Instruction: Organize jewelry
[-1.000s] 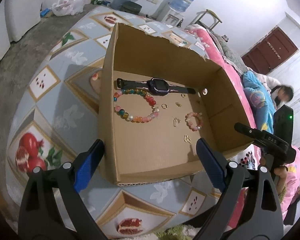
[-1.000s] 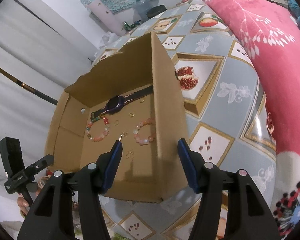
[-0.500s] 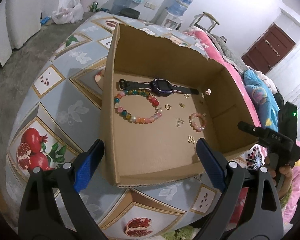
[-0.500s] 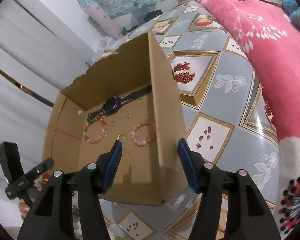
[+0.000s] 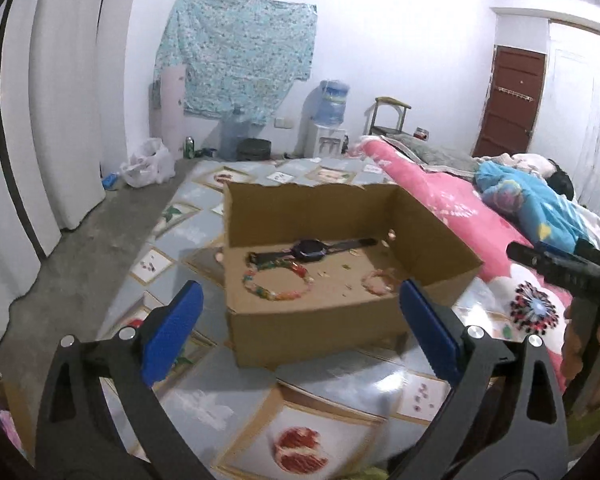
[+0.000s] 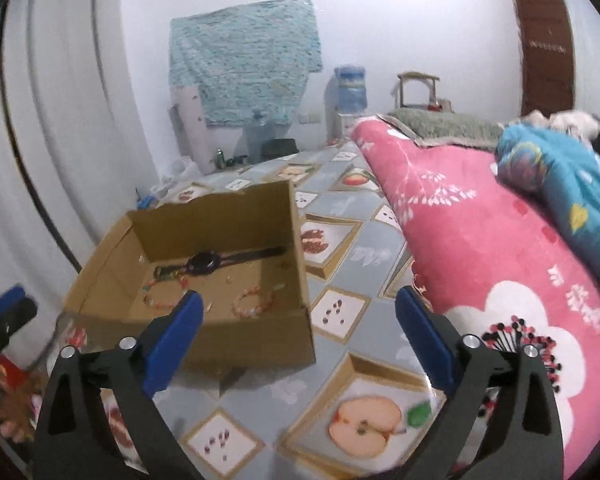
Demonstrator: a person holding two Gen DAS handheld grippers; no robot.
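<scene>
Sitting on a fruit-patterned mat (image 5: 204, 404), an open cardboard box (image 5: 316, 320) holds the jewelry. Ahead of the left tongs (image 5: 300, 332), whose blue pads are spread wide and grip nothing, the box sits just beyond the tips. A black watch (image 5: 310, 249) lies flat near the far wall, its strap running left to right. In front of it lie a large beaded bracelet (image 5: 278, 282) and a smaller pink bracelet (image 5: 378, 282). The right tongs (image 6: 296, 334), equally wide and empty, hover with the box ahead and to their left.
</scene>
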